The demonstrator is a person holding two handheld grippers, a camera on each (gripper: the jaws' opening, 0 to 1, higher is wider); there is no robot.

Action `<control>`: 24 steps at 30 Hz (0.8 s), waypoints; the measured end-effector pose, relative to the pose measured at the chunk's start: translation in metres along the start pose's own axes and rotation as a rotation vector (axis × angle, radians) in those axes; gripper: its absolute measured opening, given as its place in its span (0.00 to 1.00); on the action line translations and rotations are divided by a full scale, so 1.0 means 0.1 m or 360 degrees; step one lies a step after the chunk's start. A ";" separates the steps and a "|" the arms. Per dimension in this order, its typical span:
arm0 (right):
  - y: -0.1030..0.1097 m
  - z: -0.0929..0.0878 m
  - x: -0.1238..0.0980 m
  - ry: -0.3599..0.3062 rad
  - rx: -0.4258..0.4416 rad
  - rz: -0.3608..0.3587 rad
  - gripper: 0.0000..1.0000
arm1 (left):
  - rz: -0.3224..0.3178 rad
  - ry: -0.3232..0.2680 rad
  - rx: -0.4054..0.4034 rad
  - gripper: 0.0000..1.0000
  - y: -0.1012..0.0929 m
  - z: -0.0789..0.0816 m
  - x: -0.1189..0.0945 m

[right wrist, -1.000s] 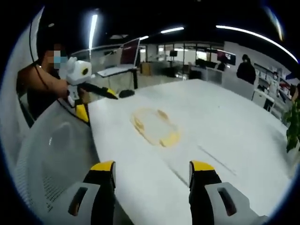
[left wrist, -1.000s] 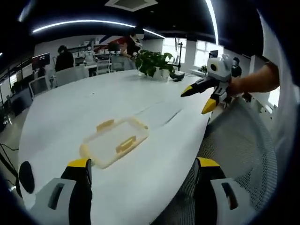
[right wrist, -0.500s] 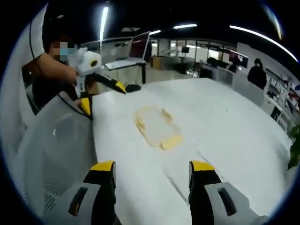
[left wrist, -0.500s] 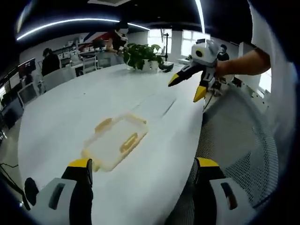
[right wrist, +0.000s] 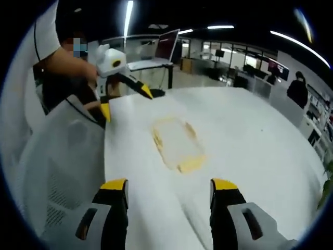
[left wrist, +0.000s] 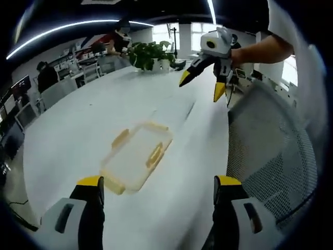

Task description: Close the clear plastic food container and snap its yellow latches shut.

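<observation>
Clear plastic food container on white table, ahead of both grippers | left gripper released | right gripper released

Right gripper view: clear container is blurred, a pale yellowish smear on the white table; latches can't be counted and lid seating can't be told. Left gripper view: container is sharper, but whether the yellow latches are snapped or loose is unreadable. Both views' own jaws are cut off at the bottom edge. Potted plant and distant seated people are too small for detail.
</observation>
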State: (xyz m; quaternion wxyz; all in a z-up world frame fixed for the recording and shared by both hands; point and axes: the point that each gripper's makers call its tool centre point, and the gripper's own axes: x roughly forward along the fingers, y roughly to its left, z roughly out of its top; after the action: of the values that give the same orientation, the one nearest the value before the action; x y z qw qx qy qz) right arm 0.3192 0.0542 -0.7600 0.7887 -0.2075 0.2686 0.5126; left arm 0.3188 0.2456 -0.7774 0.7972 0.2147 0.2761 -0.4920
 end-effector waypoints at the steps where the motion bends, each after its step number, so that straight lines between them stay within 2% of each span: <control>1: -0.01 0.01 0.01 0.0004 -0.0008 0.0004 0.63 | -0.0006 0.0008 0.0003 0.87 0.03 0.00 0.00; 12: -0.08 0.05 0.16 0.0059 -0.0106 0.0079 0.61 | -0.0061 0.0073 0.0056 0.85 0.25 -0.07 0.09; 24: -0.19 0.11 0.34 0.0122 -0.0185 0.0127 0.61 | -0.0141 0.0153 0.0151 0.83 0.33 -0.16 0.22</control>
State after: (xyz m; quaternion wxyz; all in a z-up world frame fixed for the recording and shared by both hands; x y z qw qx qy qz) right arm 0.3505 0.0766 -0.7723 0.7434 -0.2614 0.2765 0.5501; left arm 0.3530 0.2544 -0.8016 0.7495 0.2631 0.2996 -0.5284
